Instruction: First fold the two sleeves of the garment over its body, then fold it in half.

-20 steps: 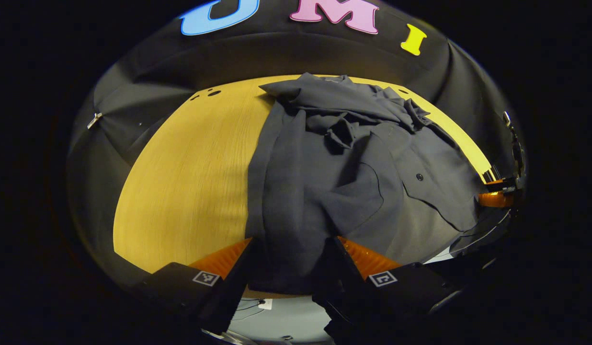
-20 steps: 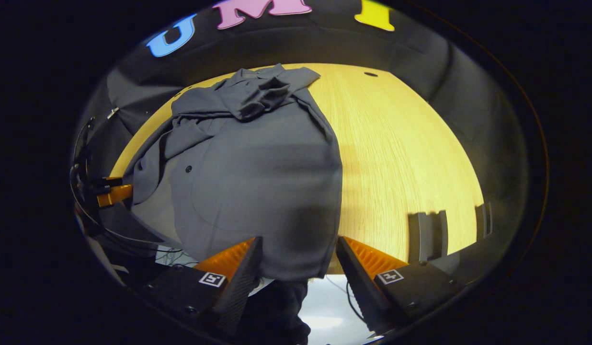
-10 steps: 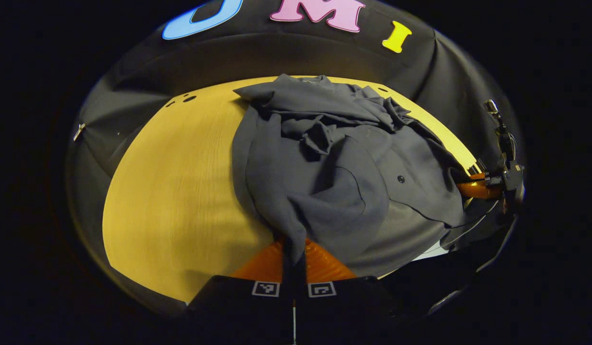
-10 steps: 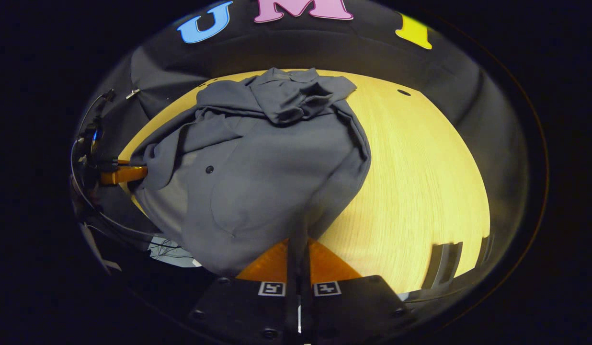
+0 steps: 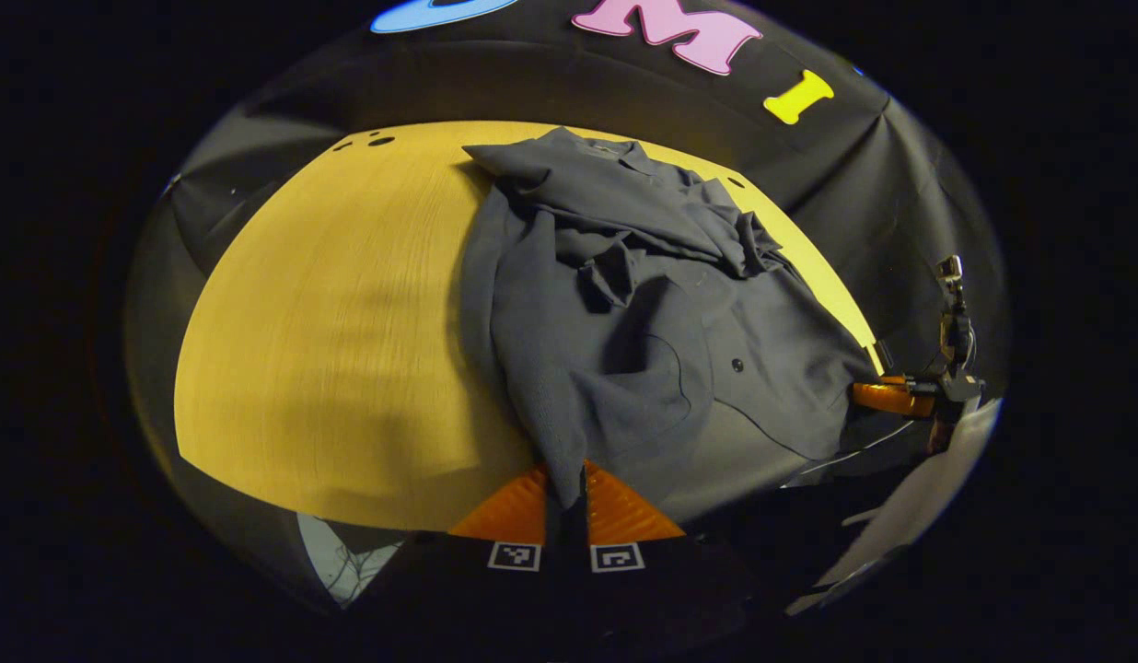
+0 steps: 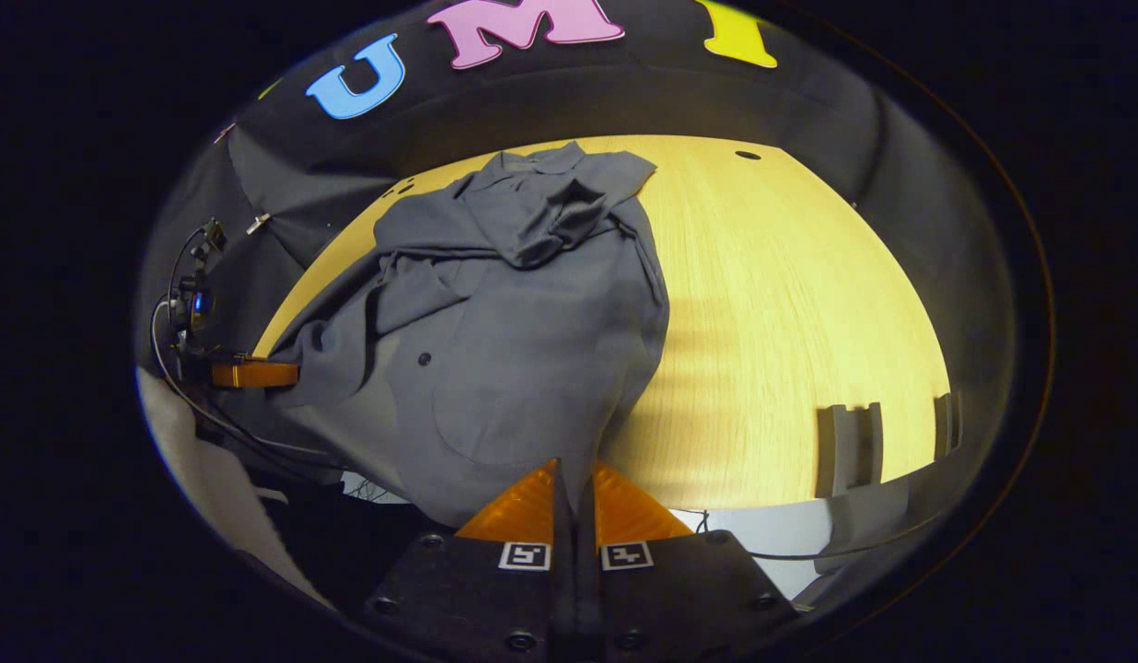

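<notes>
A dark grey buttoned shirt (image 5: 643, 304) lies on the yellow wooden table (image 5: 330, 304), its sleeves bunched over the body near the collar at the far end. My left gripper (image 5: 565, 479) is shut on the shirt's near hem at its left corner, the cloth pulled up into a ridge. In the right gripper view the same shirt (image 6: 514, 331) spreads from the collar down to my right gripper (image 6: 574, 479), which is shut on the hem's right corner. Each gripper shows at the far side of the other's view: the right gripper (image 5: 891, 398) and the left gripper (image 6: 256, 373).
Bare tabletop (image 6: 790, 313) extends to the right of the shirt in the right gripper view. A grey slotted stand (image 6: 850, 447) sits near the table's front right edge. Small holes (image 5: 380, 141) mark the table's far corner. Cables (image 6: 228, 419) hang by the left gripper.
Both grippers went from open around the hem to shut on it, then lifted the hem's corners slightly, so the cloth now draws up into ridges at each finger pair.
</notes>
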The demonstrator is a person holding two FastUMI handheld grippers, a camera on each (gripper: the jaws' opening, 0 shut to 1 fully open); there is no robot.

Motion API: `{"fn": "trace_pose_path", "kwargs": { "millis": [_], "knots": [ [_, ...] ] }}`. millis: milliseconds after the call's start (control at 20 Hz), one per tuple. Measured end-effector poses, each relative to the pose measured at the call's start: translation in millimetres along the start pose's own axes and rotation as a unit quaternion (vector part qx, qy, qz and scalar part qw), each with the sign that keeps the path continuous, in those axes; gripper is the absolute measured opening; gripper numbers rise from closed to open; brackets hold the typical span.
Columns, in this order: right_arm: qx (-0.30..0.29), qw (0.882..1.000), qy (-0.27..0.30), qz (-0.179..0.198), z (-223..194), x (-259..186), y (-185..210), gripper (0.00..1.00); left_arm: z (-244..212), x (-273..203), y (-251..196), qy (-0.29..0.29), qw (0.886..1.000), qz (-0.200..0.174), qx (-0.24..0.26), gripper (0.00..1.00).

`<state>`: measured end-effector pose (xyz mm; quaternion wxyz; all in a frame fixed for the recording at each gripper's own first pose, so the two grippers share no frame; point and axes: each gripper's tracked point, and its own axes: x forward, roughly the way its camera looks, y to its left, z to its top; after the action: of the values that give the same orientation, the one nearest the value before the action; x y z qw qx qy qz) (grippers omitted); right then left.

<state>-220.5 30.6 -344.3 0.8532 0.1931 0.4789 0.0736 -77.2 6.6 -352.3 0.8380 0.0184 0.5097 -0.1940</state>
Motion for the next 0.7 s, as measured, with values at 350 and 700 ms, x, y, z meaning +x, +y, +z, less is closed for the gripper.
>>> {"fn": "trace_pose_path", "kwargs": {
  "millis": [350, 700],
  "knots": [
    [0.038, 0.995, -0.092, -0.006, 84, -17, 7, 0.06, 81, -37, -27, -0.077, 0.995, -0.044, -0.045, 0.06],
    [0.059, 0.974, -0.217, 0.003, 203, -26, 12, 0.05, 191, -60, -39, -0.184, 0.979, -0.063, -0.054, 0.06]
  ]
}}
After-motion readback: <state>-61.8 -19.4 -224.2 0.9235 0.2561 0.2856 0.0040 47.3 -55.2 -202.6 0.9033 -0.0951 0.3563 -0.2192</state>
